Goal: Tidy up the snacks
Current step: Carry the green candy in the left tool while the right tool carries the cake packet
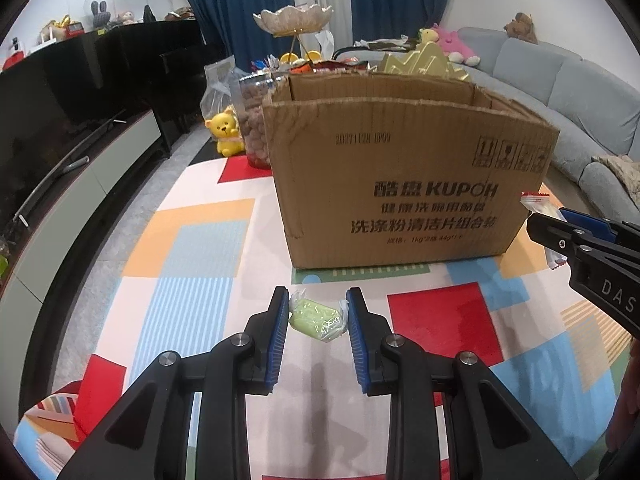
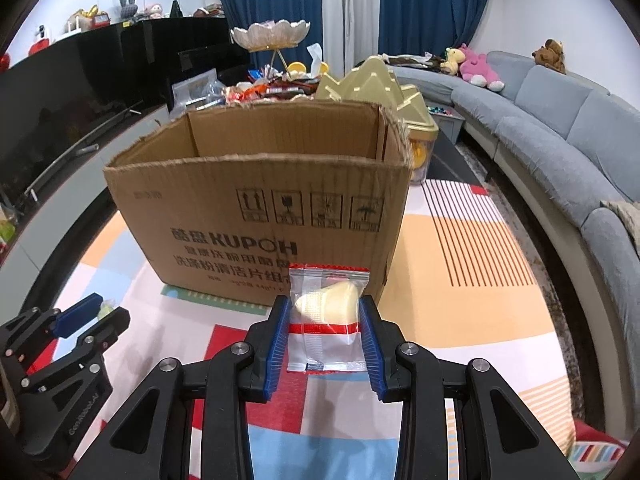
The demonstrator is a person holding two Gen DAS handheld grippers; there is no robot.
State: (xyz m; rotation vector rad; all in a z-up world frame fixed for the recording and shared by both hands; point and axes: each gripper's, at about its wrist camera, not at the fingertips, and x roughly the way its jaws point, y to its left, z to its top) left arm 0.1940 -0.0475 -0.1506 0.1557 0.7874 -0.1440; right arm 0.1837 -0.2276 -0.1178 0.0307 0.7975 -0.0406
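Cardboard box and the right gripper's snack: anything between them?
Nothing: right wrist view shows the snack packet in the right gripper, with only patterned mat before the cardboard box.

Home living room. Indicators: curved grey sectional sofa (image 2: 560, 128) with plush toys (image 2: 478, 65); blue floor-length curtains (image 2: 424, 12); flat-screen television (image 1: 60, 120) on low cabinet (image 1: 80, 208); black piano (image 1: 160, 60) topped with soft toys; colourful block-patterned mat (image 1: 200, 248) carrying cardboard box (image 1: 400, 176), yellow bear figurine (image 1: 227, 132), heaped snack packets (image 2: 272, 86).
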